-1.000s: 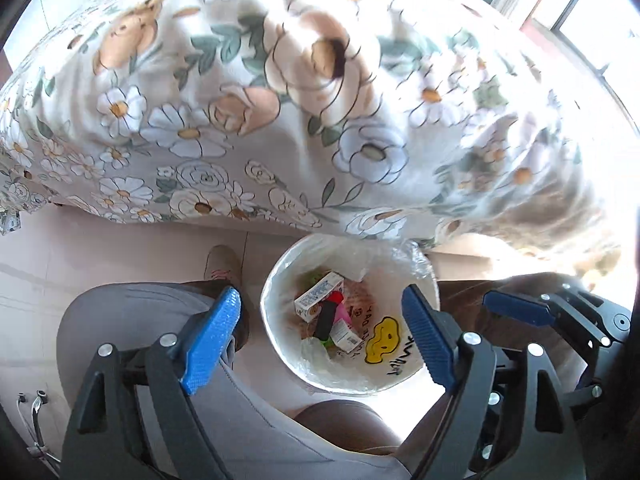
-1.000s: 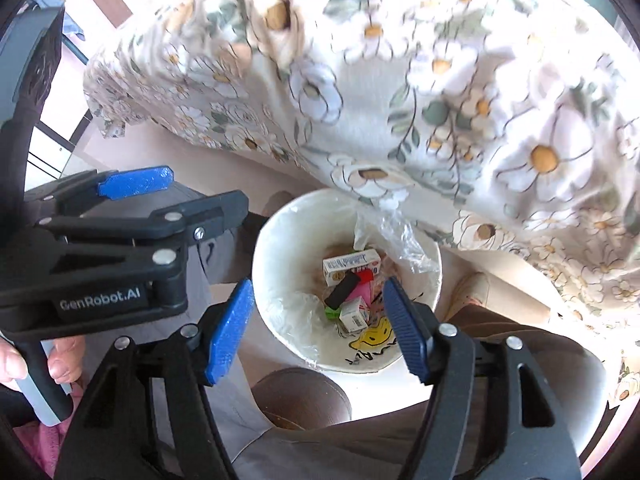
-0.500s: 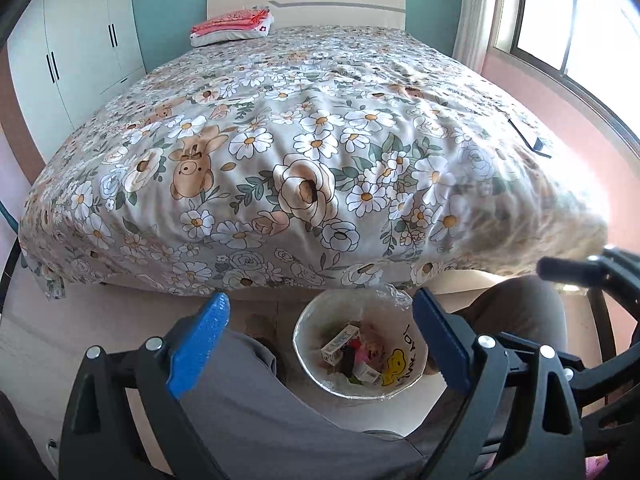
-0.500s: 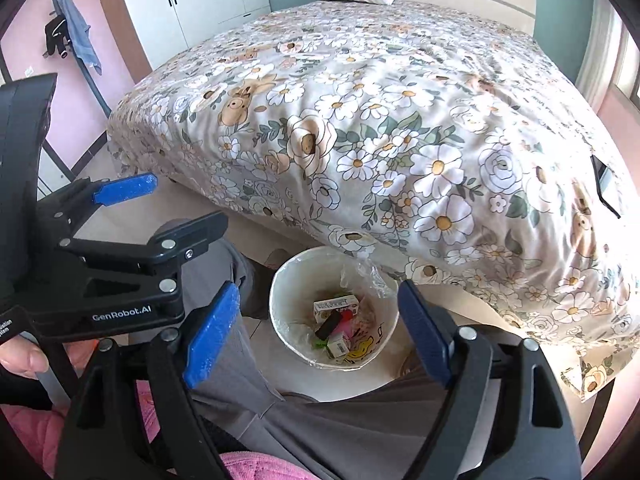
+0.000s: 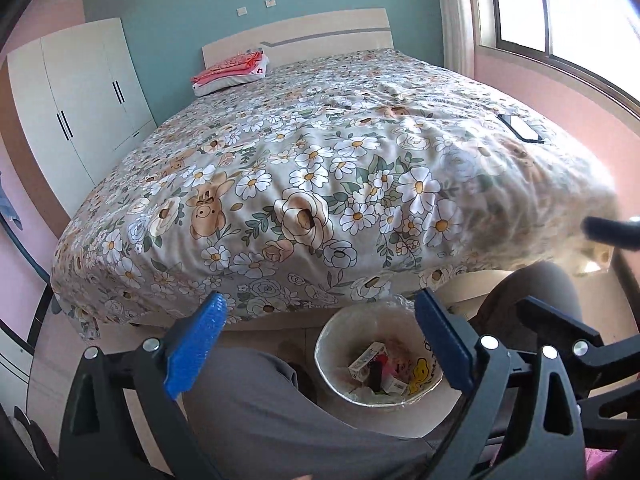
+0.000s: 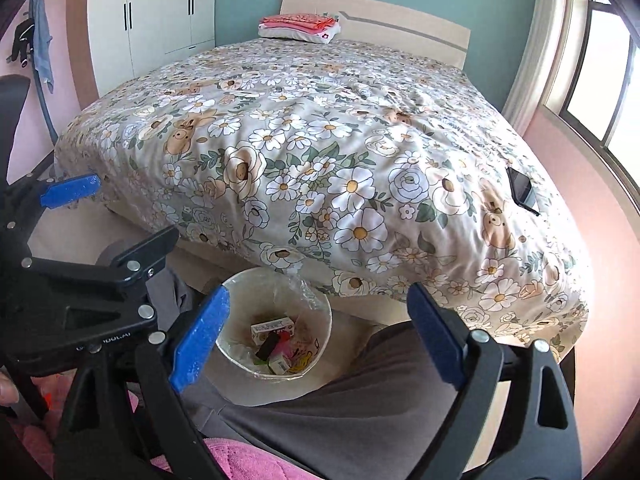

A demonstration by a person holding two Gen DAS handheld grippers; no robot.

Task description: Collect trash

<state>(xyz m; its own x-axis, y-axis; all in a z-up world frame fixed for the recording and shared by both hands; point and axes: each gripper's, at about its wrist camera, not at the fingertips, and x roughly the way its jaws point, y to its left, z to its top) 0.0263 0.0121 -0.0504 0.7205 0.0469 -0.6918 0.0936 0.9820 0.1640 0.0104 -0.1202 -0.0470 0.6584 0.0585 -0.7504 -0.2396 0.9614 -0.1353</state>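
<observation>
A white trash bin (image 5: 335,340) with a clear liner stands on the floor at the foot of the bed, between the person's grey-trousered legs (image 5: 256,404). Inside it lie a white box (image 5: 366,358), a black stick-like item (image 5: 375,374) and a yellow smiley wrapper (image 5: 420,372). My left gripper (image 5: 320,308) hangs high above the bin, open and holding nothing. My right gripper (image 6: 319,294) is beside it, jaws opening, with nothing between them. The right wrist view shows the bin (image 6: 246,298), its white box (image 6: 272,326) and, at the left, the left gripper's fingers (image 6: 68,192).
A bed with a floral cover (image 5: 320,168) fills the middle of both views. A dark phone-like object (image 6: 520,190) lies near its right edge. Folded pink cloth (image 5: 230,70) sits at the headboard. A white wardrobe (image 5: 80,100) stands left, a window (image 5: 560,8) right.
Both grippers have risen and tilted up from close over the bin, so the whole bed is now in view. Their jaws stand wider, the right one most.
</observation>
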